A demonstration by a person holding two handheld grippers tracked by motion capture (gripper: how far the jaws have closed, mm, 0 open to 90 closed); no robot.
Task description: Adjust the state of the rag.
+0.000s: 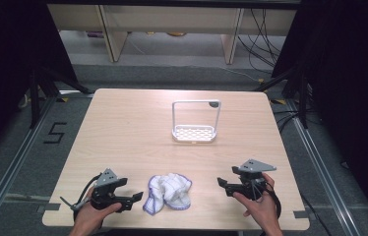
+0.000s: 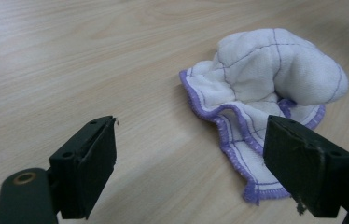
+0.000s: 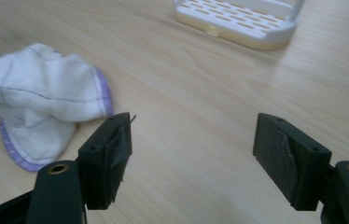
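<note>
A crumpled white cloth with purple edging (image 1: 168, 192) lies near the table's front edge, between the two hands. My left gripper (image 1: 137, 199) rests just left of it, open, its jaws wide with bare table between them; in the left gripper view the cloth (image 2: 266, 88) lies ahead and to the right of the gripper (image 2: 189, 168). My right gripper (image 1: 221, 185) sits to the right of the cloth, open and empty, pointing left. In the right gripper view the cloth (image 3: 42, 102) is at the left, beyond the gripper (image 3: 191, 154). A white slotted rack with an upright frame (image 1: 195, 120) stands mid-table.
The light wooden table (image 1: 123, 128) has a dark floor around it. Shelving legs and cables sit beyond the far edge. The white rack's base (image 3: 238, 21) is at the top of the right gripper view.
</note>
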